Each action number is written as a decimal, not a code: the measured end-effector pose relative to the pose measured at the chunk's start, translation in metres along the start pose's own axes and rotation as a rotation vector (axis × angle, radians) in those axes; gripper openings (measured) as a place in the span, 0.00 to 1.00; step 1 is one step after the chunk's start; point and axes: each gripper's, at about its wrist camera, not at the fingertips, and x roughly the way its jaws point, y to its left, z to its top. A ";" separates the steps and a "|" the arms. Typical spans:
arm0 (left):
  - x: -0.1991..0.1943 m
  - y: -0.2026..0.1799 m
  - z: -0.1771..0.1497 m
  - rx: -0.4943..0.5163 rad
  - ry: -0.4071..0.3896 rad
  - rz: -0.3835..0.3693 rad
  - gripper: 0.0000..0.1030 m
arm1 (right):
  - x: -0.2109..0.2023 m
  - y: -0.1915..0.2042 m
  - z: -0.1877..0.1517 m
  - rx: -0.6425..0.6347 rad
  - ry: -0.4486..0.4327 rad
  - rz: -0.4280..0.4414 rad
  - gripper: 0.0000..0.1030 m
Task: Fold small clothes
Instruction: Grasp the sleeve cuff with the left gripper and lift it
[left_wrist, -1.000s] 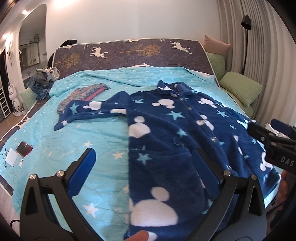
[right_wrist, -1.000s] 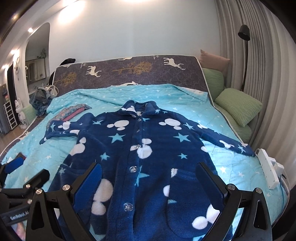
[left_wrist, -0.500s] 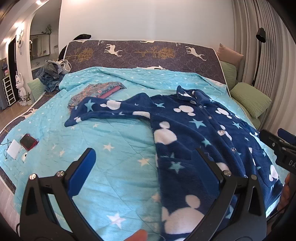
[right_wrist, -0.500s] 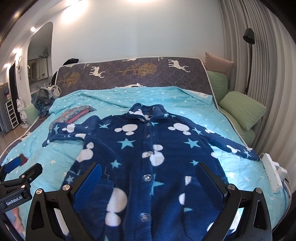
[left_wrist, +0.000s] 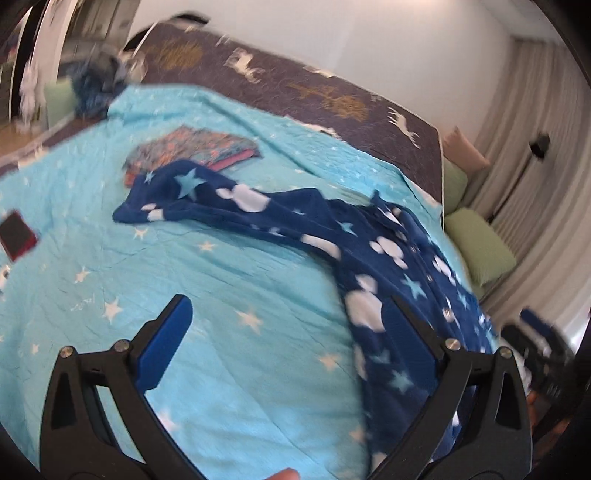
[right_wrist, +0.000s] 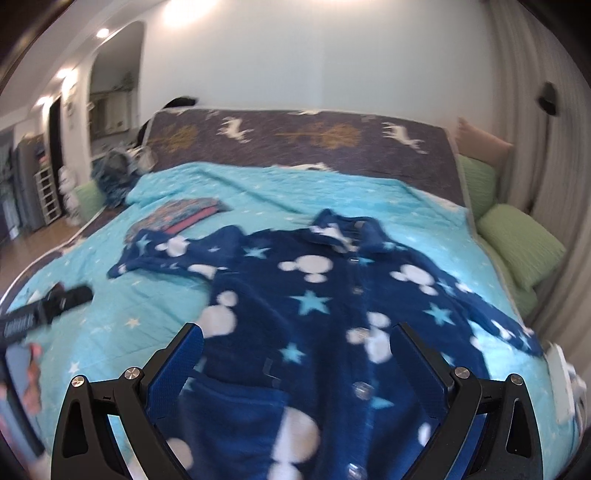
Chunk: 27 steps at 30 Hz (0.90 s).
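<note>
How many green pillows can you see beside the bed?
3: a green pillow nearest on the right, one behind it, one on the left. Others may be hidden.

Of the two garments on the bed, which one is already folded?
The patterned garment near the headboard, a flat, compact, squared-off stack. The blue robe with white shapes and stars lies spread open, its sleeves stretched out to both sides.
</note>
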 end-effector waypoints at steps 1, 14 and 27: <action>0.006 0.011 0.006 -0.036 0.016 -0.017 0.93 | 0.007 0.006 0.004 -0.012 0.015 0.027 1.00; 0.138 0.120 0.065 -0.472 0.221 -0.249 0.75 | 0.085 0.046 0.034 -0.108 0.124 0.133 1.00; 0.186 0.169 0.079 -0.708 0.204 -0.185 0.52 | 0.128 0.044 0.041 -0.138 0.142 0.135 1.00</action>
